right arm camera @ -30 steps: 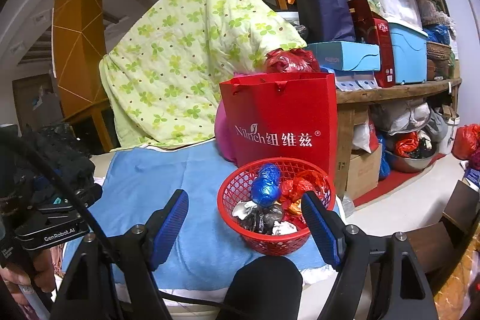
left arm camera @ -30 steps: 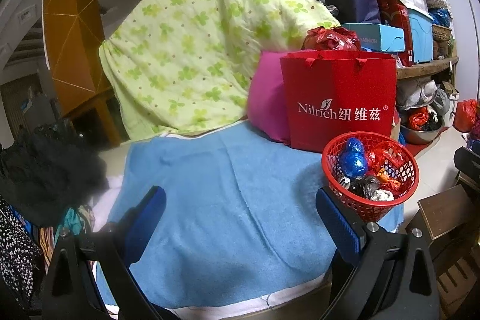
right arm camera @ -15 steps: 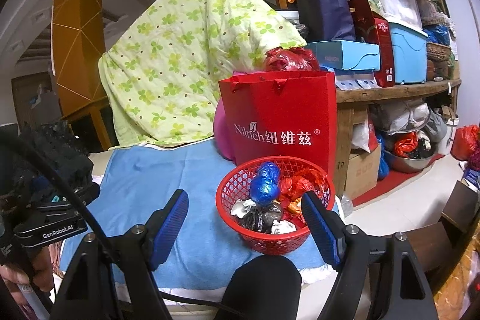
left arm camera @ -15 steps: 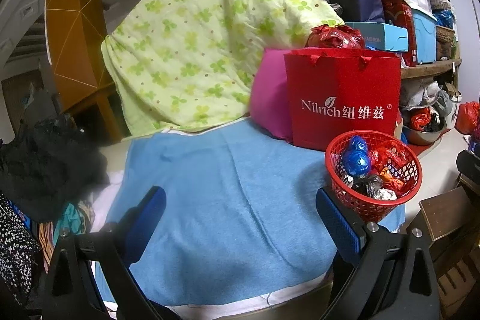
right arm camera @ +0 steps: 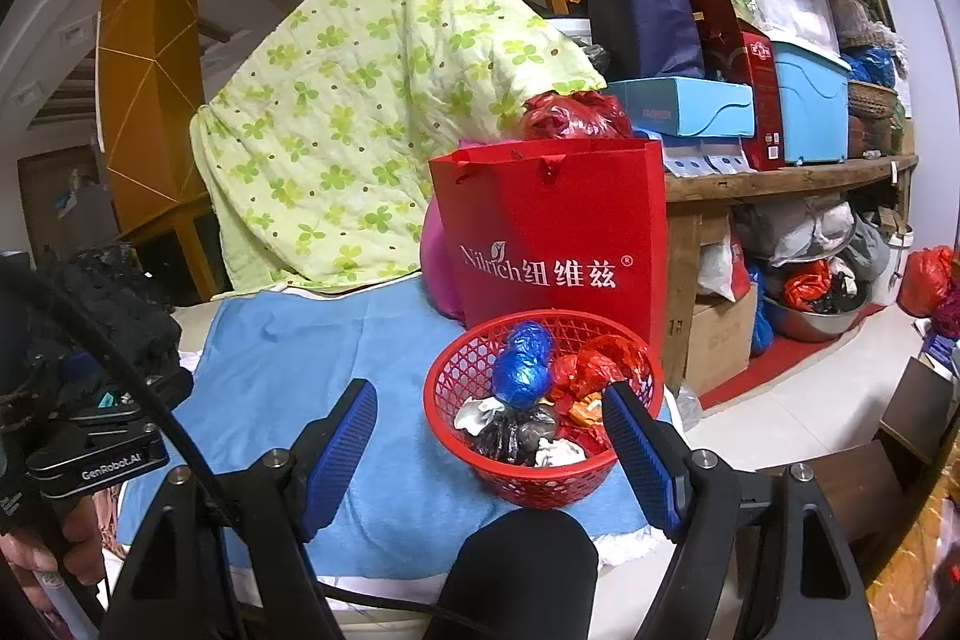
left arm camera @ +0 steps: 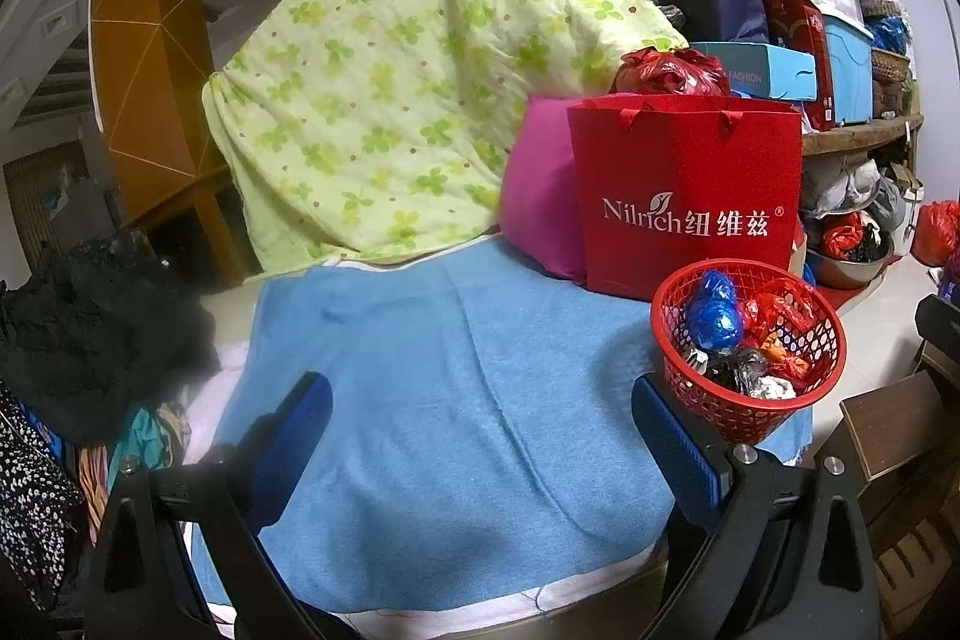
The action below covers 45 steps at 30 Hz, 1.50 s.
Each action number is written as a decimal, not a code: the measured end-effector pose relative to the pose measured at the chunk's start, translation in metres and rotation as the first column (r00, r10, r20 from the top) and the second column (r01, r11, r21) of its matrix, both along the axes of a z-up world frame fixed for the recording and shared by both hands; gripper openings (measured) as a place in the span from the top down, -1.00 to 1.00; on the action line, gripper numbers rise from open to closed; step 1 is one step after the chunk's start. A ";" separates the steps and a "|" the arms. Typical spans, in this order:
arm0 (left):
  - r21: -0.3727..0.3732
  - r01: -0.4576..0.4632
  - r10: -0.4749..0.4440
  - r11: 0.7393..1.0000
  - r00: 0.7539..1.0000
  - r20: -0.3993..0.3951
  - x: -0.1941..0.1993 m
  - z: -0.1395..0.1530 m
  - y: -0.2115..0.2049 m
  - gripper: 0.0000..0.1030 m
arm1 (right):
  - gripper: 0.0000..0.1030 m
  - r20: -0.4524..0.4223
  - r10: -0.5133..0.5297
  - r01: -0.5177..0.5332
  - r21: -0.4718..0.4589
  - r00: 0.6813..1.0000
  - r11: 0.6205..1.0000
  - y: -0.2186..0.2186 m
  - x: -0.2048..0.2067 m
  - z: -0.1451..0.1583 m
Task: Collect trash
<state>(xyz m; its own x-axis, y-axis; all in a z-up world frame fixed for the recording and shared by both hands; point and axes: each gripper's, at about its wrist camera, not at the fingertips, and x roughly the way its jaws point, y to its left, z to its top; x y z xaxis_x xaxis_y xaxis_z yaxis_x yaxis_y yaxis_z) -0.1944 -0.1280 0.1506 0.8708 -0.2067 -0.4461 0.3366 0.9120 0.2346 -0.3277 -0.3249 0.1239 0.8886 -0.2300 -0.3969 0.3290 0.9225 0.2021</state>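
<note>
While both grippers' fingers stay spread and empty, the red basket (right arm camera: 543,409) sits unmoved.

Left wrist view looks forward, left of the red basket (left arm camera: 748,352), right wrist view close behind the basket (right arm camera: 543,406), both sharing it and the red bag (left arm camera: 684,196).

You have one red basket (right arm camera: 543,481) of crumpled wrappers, one blue wrapper ball (right arm camera: 523,371) in it, one red paper bag (right arm camera: 555,244), one blue towel (left arm camera: 456,376), one green clover quilt (left arm camera: 390,100), one pink cushion (left arm camera: 540,196), two blue storage boxes on the shelf.
</note>
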 end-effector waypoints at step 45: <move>-0.001 -0.033 0.033 0.999 0.998 -0.059 0.019 -0.020 0.005 -0.93 | -0.56 0.020 0.039 -0.038 -0.018 0.999 0.999 0.022 0.030 -0.010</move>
